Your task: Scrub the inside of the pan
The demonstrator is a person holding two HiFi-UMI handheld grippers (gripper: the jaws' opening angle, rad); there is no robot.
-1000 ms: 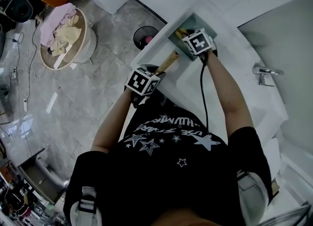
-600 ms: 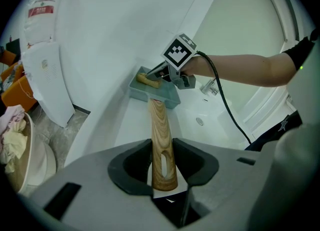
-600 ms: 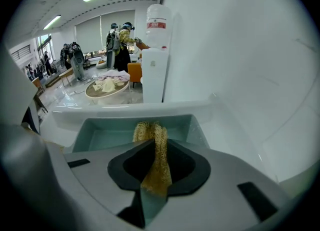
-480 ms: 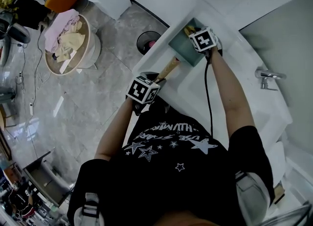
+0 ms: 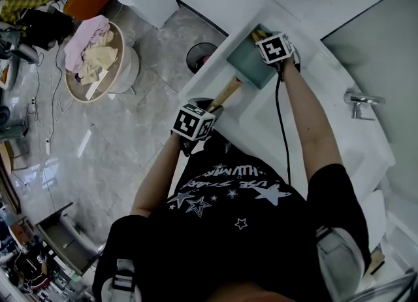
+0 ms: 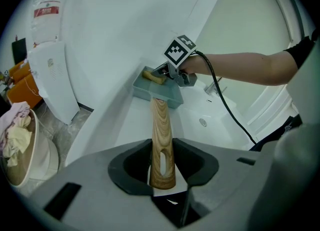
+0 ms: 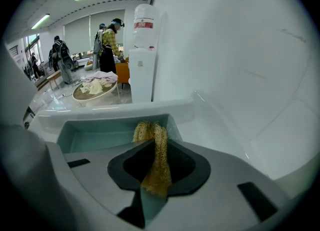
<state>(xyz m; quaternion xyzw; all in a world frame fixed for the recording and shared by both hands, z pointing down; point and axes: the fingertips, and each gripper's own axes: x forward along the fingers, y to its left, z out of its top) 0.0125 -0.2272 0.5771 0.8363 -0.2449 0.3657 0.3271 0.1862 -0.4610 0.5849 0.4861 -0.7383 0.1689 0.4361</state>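
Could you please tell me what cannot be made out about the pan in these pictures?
Pan floor: head view, partly covered by the right gripper; right gripper view, near part cut off by its body.
Scrubber tip touching the pan: hidden behind the scrubber itself, right gripper view.
Dirt: too small, left gripper view.

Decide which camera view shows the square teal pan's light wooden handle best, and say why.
The left gripper view: the light wooden handle shows full length, from the left gripper to the square teal pan. The head view shows only a short stretch; the right gripper view shows none.
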